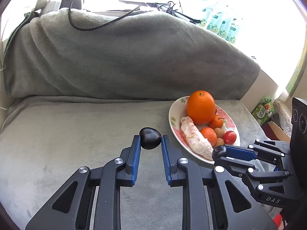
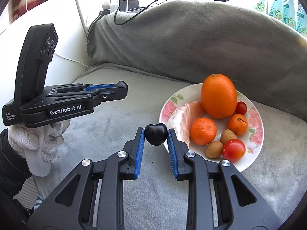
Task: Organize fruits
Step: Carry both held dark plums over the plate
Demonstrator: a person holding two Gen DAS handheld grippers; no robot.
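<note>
a: since both grippers are clamped on fruit, where are we on the sort?

b: most of it looks done. plate [image 2: 255, 132] at right of the right wrist frame already holds a big orange [image 2: 218, 95], two small oranges [image 2: 203, 131], a peeled citrus wedge [image 2: 184, 118], two tomatoes [image 2: 233, 150] and two small brown fruits [image 2: 214, 149].

a: and what's left?

b: two dark fruits, as far as i can see. left gripper [image 1: 151, 140] is closed on a dark fruit [image 1: 150, 138], centre of the left wrist frame, pads pressing both sides, over the grey blanket [image 1: 76, 134] just left of the plate. right gripper [image 2: 155, 134] is pinched on a dark cherry-like fruit [image 2: 155, 134], centre of its frame, right beside the plate's left rim.

a: anything loose on the blanket?

b: none visible. my read: drop both on the plate and the job is about finished.

a: any readable text?

b: left gripper body says "genrobot.ai" plus "data acquisition system", left side of the right wrist frame. right gripper shows "das", lower right of the left wrist frame. green packs [image 1: 220, 23] at upper right have print, too small to read. gloved hand [image 2: 38, 145] holds the left one.
</note>
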